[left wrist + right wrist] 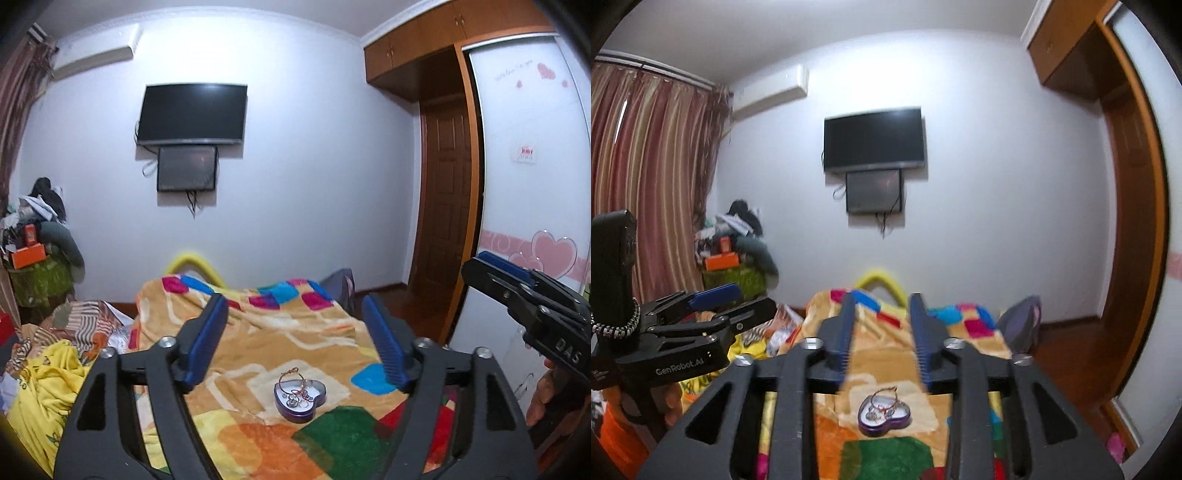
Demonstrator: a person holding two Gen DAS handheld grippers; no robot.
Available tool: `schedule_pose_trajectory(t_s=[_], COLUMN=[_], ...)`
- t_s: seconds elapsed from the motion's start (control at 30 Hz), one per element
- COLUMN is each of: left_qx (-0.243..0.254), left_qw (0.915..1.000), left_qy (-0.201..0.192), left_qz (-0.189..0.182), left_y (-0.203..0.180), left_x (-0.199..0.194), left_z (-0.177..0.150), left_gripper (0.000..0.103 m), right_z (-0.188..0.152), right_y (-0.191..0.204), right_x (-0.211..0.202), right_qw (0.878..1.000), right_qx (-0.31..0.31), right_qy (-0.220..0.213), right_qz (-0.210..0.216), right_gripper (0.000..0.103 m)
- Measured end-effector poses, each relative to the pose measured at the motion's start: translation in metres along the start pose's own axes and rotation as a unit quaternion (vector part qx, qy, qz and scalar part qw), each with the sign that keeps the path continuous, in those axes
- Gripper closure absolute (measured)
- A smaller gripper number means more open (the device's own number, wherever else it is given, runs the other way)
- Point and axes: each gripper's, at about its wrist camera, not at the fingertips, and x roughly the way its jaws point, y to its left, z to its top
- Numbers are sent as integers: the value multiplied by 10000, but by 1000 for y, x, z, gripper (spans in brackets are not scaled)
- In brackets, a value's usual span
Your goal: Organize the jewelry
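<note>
A purple heart-shaped tin (300, 398) sits on the patchwork blanket (280, 332). It holds a copper-coloured bangle (291, 377), small silver pieces and a red string. The tin shows in the right wrist view (884, 415) too. My left gripper (295, 306) is open and empty, raised above and behind the tin. My right gripper (881, 302) is open with a narrower gap, empty, also above the tin. Each gripper appears in the other's view: the right one at the right edge (517, 280), the left one at the left (713, 306).
The blanket covers a bed (886, 369). Crumpled yellow cloth (48, 387) and striped fabric lie to the left. A cluttered pile with an orange box (29, 256) stands at the far left. A wooden door (447, 206) and wardrobe stand on the right. A TV (192, 114) hangs on the wall.
</note>
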Motion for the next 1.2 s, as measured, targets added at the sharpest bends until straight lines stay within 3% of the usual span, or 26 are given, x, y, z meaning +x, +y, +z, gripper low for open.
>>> schedule_pose_trajectory(t_s=[0.03,0.13,0.23,0.33,0.5,1.2], left_qx=[1,53,115,81,42,-41], left_qw=[10000,9994,9989,9989,9989,9995], left_qy=[-69,-295,-386,-407,-381,-189], left_qz=[32,169,228,221,273,242], left_y=[-1,-3,-7,-9,-11,-9], left_x=[-6,-22,-32,-37,-43,-34], left_z=[0,0,-1,-2,-8,-16], left_gripper=[14,6,4,4,3,3], right_z=[0,0,-3,-4,-5,-13], right_y=[3,6,9,11,12,7], right_x=[-5,-8,-5,-4,-12,-22], right_qw=[10000,9997,9993,9989,9980,9983], right_qx=[-8,-1,10,24,-60,-17], right_qy=[-84,-159,-193,-164,-132,35], right_qz=[-53,-162,-335,-439,-614,-584], right_gripper=[52,39,21,15,9,8])
